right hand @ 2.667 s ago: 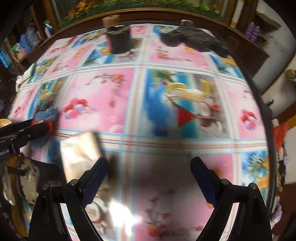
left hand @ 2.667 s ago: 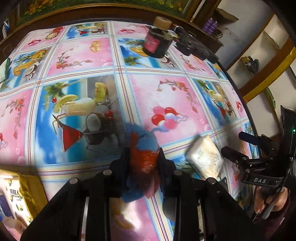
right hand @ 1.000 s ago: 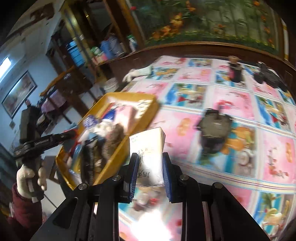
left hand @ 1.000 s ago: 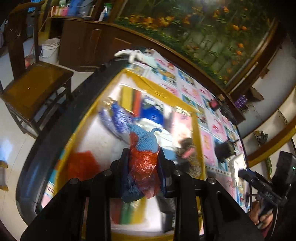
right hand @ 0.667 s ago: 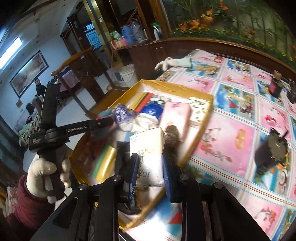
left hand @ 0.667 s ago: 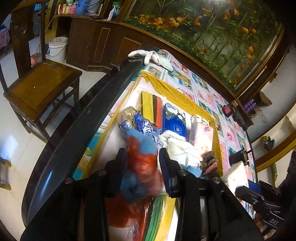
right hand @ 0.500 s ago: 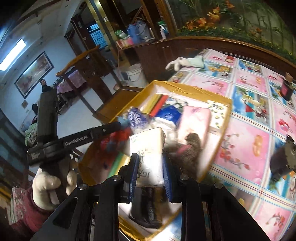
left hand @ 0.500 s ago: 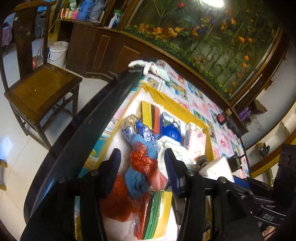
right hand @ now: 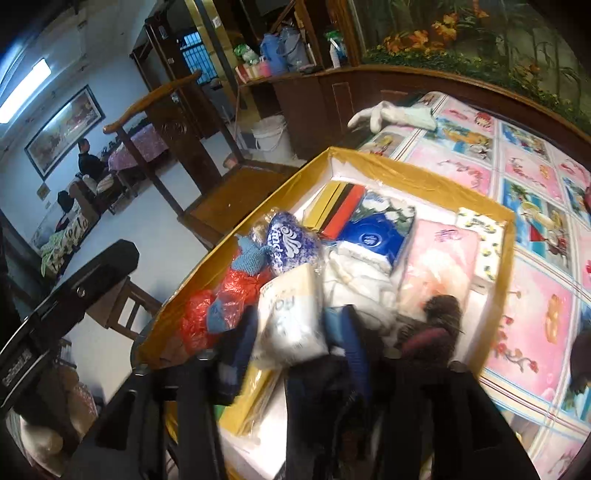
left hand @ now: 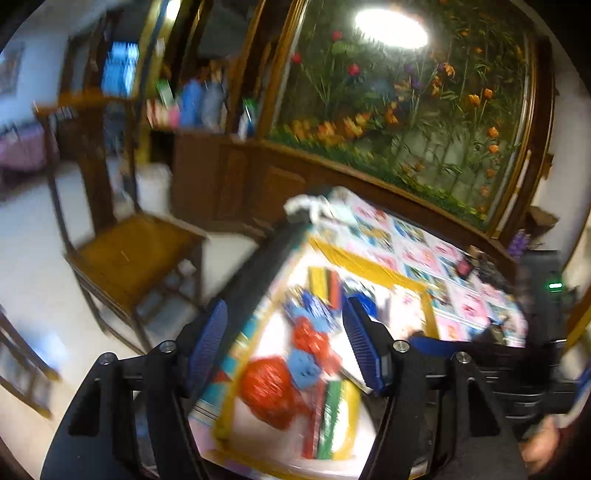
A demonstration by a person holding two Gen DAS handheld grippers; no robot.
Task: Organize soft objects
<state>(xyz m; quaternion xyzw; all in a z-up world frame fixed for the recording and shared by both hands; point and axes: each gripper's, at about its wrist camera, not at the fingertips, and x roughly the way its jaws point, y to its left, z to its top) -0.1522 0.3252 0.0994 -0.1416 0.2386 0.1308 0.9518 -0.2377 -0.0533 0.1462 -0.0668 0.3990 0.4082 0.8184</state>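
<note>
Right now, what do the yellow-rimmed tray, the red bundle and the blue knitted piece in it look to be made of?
Yellow-rimmed tray: seemingly a cardboard box; its rim looks wrapped in glossy yellow tape that wrinkles and shines.
Red bundle: thin crinkly plastic, translucent with bright highlights.
Blue knitted piece: yarn, probably wool or acrylic; matte, with visible knit texture.

Floor: pale, glossy tiles.
Walls: white, with a framed landscape picture.
Furniture: a dark wooden chair beside the surface; a low dark wood cabinet with bottles on top.
Backdrop: a large framed panel of orange flowers.
Light: a ceiling strip lamp; a bright glare on the panel.
Far corner: seated people at a covered table.
</note>
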